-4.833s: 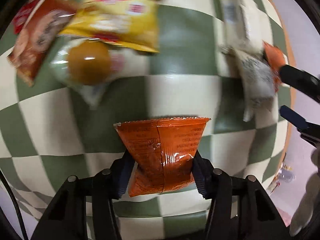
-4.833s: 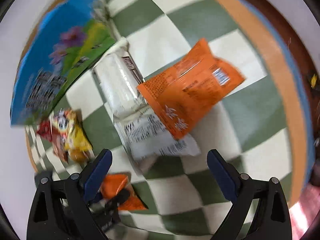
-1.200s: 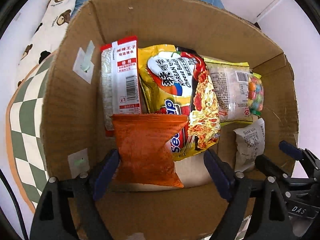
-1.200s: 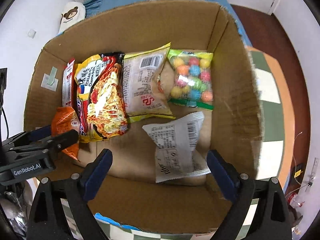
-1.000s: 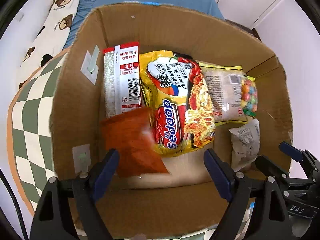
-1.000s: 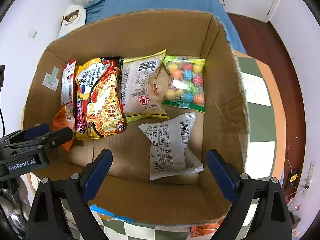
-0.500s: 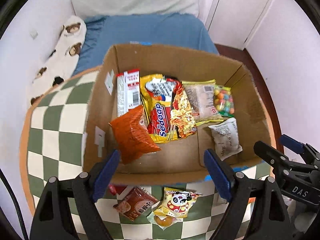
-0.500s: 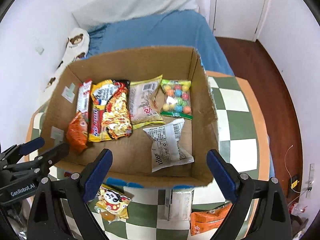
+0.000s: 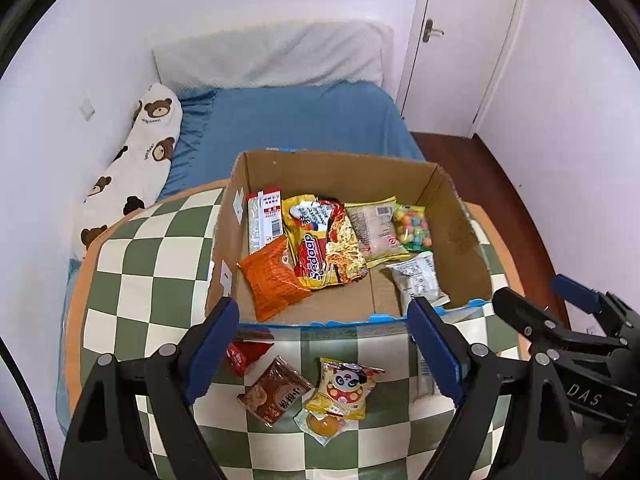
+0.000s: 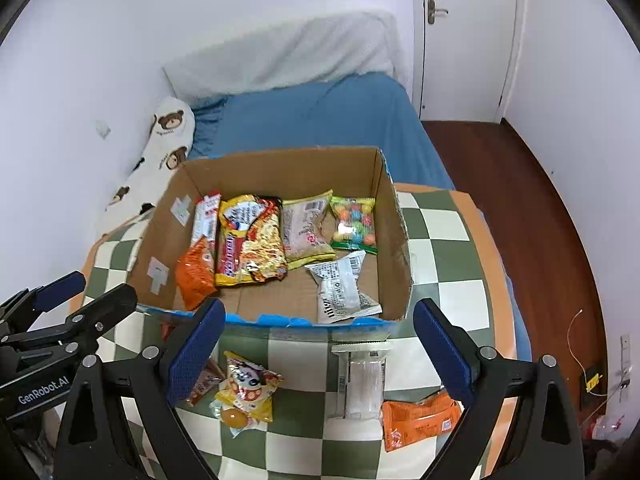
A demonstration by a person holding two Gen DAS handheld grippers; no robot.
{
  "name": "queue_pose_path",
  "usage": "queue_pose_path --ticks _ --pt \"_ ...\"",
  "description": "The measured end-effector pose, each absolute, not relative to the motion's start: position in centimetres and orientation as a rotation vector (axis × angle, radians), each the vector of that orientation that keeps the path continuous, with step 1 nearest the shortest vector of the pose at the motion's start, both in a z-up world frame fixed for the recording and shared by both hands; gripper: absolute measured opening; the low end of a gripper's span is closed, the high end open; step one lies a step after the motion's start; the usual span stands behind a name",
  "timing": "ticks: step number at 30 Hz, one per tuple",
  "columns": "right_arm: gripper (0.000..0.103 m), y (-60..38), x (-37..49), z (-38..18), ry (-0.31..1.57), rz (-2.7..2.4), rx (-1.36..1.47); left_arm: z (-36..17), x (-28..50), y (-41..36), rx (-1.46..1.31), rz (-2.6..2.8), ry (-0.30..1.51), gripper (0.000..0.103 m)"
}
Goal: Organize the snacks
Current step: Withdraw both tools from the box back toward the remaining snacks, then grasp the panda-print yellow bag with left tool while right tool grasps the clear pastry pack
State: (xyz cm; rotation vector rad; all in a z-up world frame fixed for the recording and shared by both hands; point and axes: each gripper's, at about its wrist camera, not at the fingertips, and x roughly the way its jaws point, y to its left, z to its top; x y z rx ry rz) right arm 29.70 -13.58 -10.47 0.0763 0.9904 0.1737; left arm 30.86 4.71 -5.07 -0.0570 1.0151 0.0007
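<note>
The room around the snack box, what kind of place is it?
Most likely a bedroom at home: a bed with a blue sheet, a bear-print pillow against the wall, and a white door.

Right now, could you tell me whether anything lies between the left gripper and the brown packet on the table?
Nothing visible does: the left gripper hangs open above the brown packet, which lies uncovered on the table.
</note>
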Motion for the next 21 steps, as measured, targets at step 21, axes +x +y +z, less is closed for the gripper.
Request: queue_pose_path --ticks 21 --pt "0.073 -19.7 27.5 -24.6 1.253 0.137 0.201 -26.9 31.4 -0.3 0.139 -0.102 1.513 0.086"
